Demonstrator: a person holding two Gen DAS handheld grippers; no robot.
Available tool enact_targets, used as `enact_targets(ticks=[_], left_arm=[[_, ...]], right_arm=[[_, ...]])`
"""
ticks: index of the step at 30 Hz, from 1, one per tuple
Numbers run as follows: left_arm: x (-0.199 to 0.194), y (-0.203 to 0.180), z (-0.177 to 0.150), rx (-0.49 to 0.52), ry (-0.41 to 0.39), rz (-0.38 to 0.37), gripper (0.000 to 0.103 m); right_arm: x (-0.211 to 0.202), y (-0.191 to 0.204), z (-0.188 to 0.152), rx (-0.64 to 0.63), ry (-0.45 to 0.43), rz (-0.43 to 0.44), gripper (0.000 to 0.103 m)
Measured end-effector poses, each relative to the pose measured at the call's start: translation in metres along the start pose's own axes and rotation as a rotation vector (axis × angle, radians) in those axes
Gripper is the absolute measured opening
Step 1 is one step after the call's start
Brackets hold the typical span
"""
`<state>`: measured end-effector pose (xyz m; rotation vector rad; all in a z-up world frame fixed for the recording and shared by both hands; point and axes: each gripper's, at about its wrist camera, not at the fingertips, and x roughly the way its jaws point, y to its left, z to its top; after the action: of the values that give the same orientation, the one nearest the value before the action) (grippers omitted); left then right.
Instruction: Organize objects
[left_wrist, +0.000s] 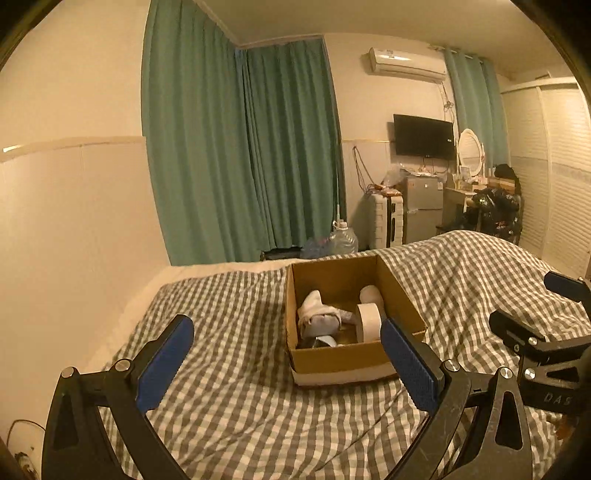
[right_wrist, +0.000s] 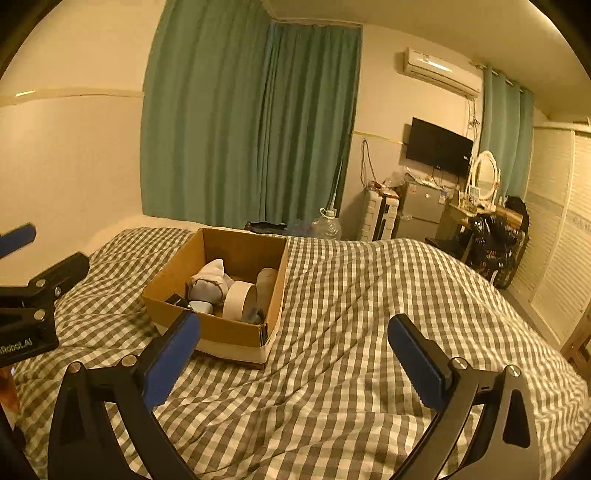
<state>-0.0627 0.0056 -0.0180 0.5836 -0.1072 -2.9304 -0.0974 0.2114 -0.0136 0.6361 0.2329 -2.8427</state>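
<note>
- A bed covered with a grey-and-white checked blanket fills the lower half of both wrist views.
- An open cardboard box sits on the blanket, roughly in the middle of the bed, its flaps out of the way and a pale band running round its base.
- Inside the box lies a bundle of white and grey socks towards the left wall.
- A roll of white tape stands on edge beside the socks, against the right wall; a second pale rounded object sits behind it.
- A small dark item rests in the near corner of the box; it is too dim to identify.
- The left gripper hovers over the blanket just in front of the box, its blue-padded fingers spread wide with nothing between them.
- The right gripper hangs over bare blanket to the right of the box, its fingers likewise spread wide and empty.
- Behind the bed hang green curtains.
- Further right a black television is fixed to the wall.
- An air conditioner is mounted above the television.
</note>
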Motion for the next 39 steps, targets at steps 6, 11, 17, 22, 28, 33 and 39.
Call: enact_targets(ticks=[6,11,17,22,28,33,39], left_arm=[[0.004,-0.001,-0.008,-0.010,0.029,-0.016,0.103],[0.002,-0.003,-0.009,-0.011,0.027,-0.020,0.103],[0.004,-0.002,-0.011,-0.022,0.039,-0.014,0.103],[0.006,0.001,-0.013,-0.042,0.055,-0.027,0.103],[0.008,0.001,-0.015,-0.045,0.069,-0.034,0.103],[0.009,0.000,-0.014,-0.040,0.072,-0.033,0.103],[0.011,0.003,-0.015,-0.054,0.078,-0.030,0.103]], right_arm=[[0.004,0.000,-0.003,0.006,0.020,-0.008,0.102],[0.004,-0.001,-0.006,0.012,0.026,-0.015,0.102],[0.006,-0.002,-0.007,0.016,0.032,-0.026,0.102],[0.006,0.000,-0.007,0.010,0.031,-0.041,0.102],[0.006,0.003,-0.008,0.001,0.032,-0.035,0.102],[0.006,0.005,-0.008,-0.012,0.034,-0.031,0.102],[0.006,0.006,-0.007,-0.012,0.034,-0.035,0.102]])
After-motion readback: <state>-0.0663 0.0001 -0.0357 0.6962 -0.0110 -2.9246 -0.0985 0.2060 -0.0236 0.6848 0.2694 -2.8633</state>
